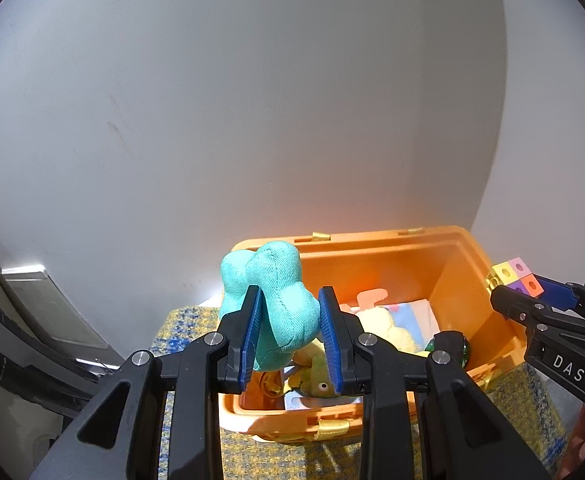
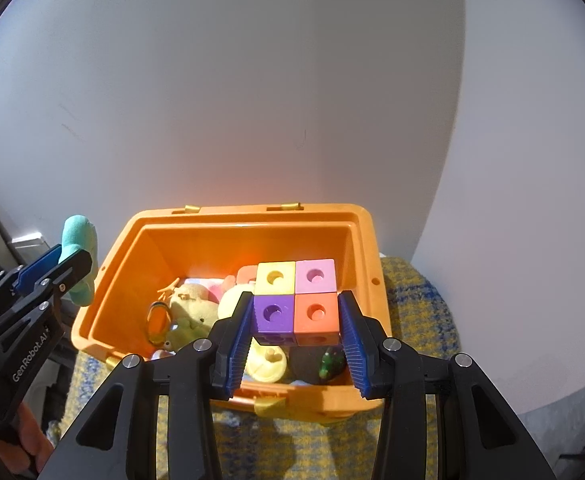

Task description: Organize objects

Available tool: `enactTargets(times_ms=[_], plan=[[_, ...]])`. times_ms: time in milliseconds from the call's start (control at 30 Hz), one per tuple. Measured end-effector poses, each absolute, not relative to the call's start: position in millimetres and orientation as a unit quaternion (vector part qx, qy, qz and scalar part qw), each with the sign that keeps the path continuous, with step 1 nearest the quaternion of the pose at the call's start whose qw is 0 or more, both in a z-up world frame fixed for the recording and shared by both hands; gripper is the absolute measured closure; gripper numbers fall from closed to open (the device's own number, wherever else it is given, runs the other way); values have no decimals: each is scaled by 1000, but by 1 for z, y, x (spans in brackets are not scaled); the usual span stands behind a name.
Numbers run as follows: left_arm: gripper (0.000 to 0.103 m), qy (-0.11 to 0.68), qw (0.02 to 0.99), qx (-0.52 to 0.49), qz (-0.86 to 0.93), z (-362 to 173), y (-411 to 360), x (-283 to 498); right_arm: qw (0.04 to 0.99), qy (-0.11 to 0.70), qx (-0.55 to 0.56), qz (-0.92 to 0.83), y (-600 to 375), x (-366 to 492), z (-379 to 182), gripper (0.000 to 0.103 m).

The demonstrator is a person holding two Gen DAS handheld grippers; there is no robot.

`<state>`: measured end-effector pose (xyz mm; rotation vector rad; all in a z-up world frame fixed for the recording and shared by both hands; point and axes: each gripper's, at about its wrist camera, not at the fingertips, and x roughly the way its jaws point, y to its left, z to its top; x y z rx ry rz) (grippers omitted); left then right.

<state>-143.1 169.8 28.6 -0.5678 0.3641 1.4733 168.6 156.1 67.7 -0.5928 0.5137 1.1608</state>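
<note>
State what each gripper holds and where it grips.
Left gripper pinches the teal plush across its lower half. Right gripper clamps the block cluster by the outer sides of its purple and orange cubes.

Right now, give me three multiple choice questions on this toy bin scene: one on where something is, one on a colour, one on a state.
1. Where is the teal plush toy?
A. In the left claw
B. Lying in the orange bin
C. On the patterned cloth

2. Which colours make up the block cluster?
A. All red
B. Yellow, pink, purple, orange
C. Green and white

3. What is the right claw doing?
A. Hanging empty
B. Gripping the bin's rim
C. Clamped on the block cluster

Answers: 1 A, the blue pads squeeze the plush. 2 B, four differently coloured cubes face the right wrist camera. 3 C, its pads press the cluster's lower cubes above the bin.
</note>
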Motion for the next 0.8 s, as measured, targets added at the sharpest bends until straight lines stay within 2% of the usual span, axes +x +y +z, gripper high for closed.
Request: enactTargets(times_ms=[267,400,467,500,533,567,700,800], plan=[[73,172,689,-267,652,17,178,-139,758,249,-283,532,169,174,54,61],[69,171,685,-274,653,16,179,-139,756,250,-285,534,172,175,53,61],[51,168,682,-278,655,17,177,-141,759,248,-283,532,172,175,54,53],[36,166,680,-278,657,17,176,-141,761,246,-282,529,171,176,54,42],[31,163,678,-277,661,18,174,-142,765,243,-281,526,171,176,55,36],[29,161,677,-275,664,19,173,-142,768,239,-280,524,170,176,55,34],[13,164,672,-273,668,22,169,-147,769,236,-279,524,169,175,55,24],[6,165,669,-275,671,22,164,-150,772,235,-275,522,168,173,57,20]])
